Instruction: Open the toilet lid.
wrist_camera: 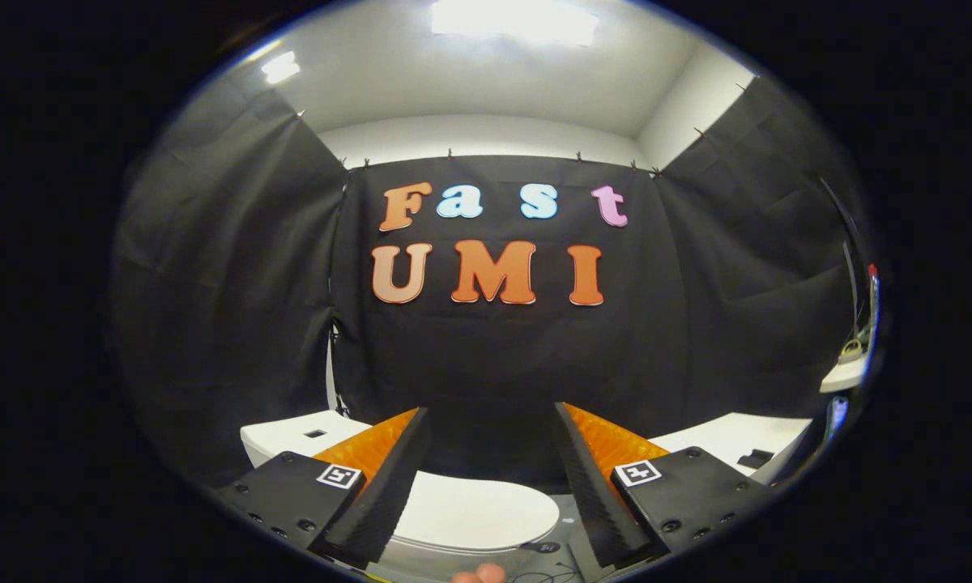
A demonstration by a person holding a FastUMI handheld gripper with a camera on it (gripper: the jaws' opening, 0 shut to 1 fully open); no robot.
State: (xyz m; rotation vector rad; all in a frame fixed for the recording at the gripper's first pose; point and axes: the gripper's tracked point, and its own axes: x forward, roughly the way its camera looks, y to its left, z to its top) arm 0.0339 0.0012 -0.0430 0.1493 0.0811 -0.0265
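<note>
The gripper (pixel 490 461) is held level above a white toilet, its jaws wide apart and empty; the closed toilet lid (pixel 474 514) lies below, between the 2 fingers.

A bright rectangular ceiling light panel (pixel 514 20) glares overhead, blown out white; below it the black cloth walls stay dim, and straight lines bow near the rim.
</note>
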